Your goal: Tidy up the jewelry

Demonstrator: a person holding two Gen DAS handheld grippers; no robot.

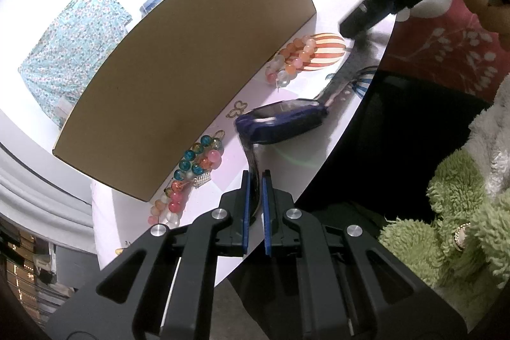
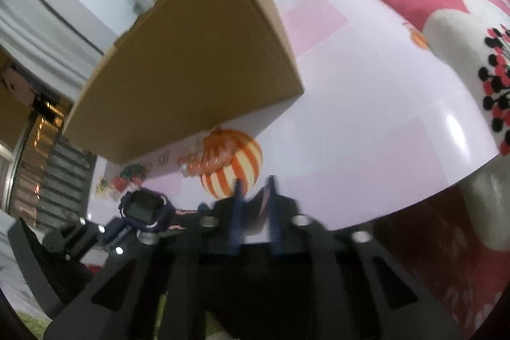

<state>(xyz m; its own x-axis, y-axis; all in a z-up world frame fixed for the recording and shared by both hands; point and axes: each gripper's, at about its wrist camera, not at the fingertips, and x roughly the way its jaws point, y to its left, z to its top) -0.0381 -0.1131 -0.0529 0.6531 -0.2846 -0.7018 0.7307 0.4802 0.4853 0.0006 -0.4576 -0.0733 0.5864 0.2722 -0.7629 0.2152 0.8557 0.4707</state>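
1. Watch (image 1: 280, 123), purple, with a dark screen, is the piece in play: it lies on the white tabletop (image 1: 287, 168) just in front of the cardboard box (image 1: 178, 78), dead ahead at twelve o'clock from my left gripper (image 1: 255, 180).
2. My left gripper is pinched nearly shut on the watch's dark strap (image 1: 253, 161), which curls back between my blue pads; I judge I hold the tail so the body stays put while the other hand comes in.
3. My right gripper (image 2: 253, 190) is blurred in its own view. Its jaws stand close together with a narrow gap, and I cannot make out anything between them. From the left camera it hangs at one o'clock, over the table's far edge.
4. From the right camera the watch sits down at nine o'clock, off to the side of my right fingers, not under them.
5. Beads wait along the box wall: a peach bead bracelet (image 1: 293, 56) at one o'clock, lying partly over a printed striped balloon (image 1: 328, 53), and a teal-and-pink bead bracelet (image 1: 194, 164) at ten o'clock, touching the cardboard.
6. My read: everything sits beside the box because that is where it is meant to go, and nothing I can see has gone in yet.
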